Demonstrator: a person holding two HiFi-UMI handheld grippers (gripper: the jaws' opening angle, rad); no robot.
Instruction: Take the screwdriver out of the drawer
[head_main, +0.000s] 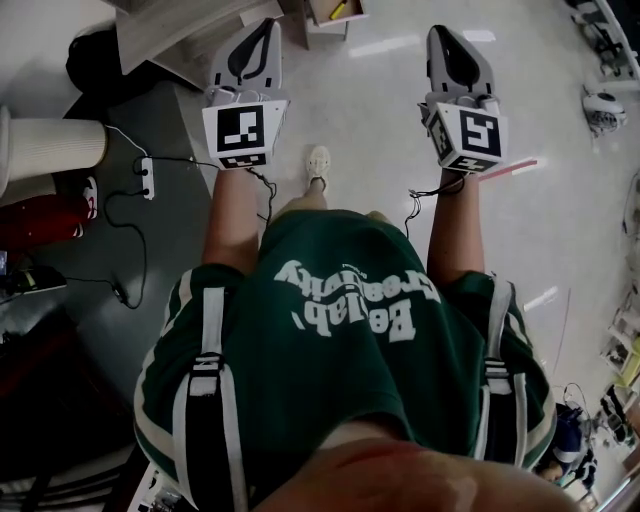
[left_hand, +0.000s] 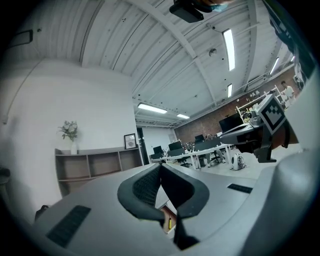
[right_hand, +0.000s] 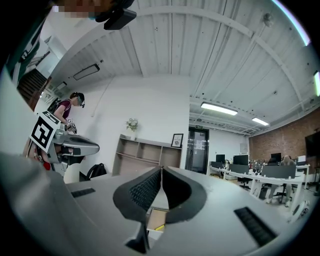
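Floor (head_main: 380, 120): pale and glossy, filling the upper half of the head view.

Green shirt (head_main: 340, 380): your torso, centre and lower frame, with white lettering across it.

Forearms: both reach straight ahead toward the top of the frame, roughly parallel and well apart. Your left forearm (head_main: 232, 215) is left of centre and your right forearm (head_main: 455, 225) is right of centre. One shoe (head_main: 318, 163) shows between them.

Left gripper (head_main: 264, 26): upper left of centre, held level, nose toward the top edge, marker cube (head_main: 245, 133) nearest you. In the left gripper view its jaws are pressed together at the tips (left_hand: 161, 168), with nothing between them.

Right gripper (head_main: 440, 32): upper right of centre, same level pose, marker cube (head_main: 468, 138) nearest you. In the right gripper view its jaws meet tip to tip (right_hand: 161, 170), likewise empty.

Drawer (head_main: 325, 36): top centre of the head view, open, ahead of both grippers and touched by neither. It also shows low in the frame under the right gripper's jaws (right_hand: 155, 218).

Screwdriver (head_main: 340, 9): a small yellow item lying inside the drawer. It is glimpsed below the left jaws (left_hand: 169, 223) and is not held.
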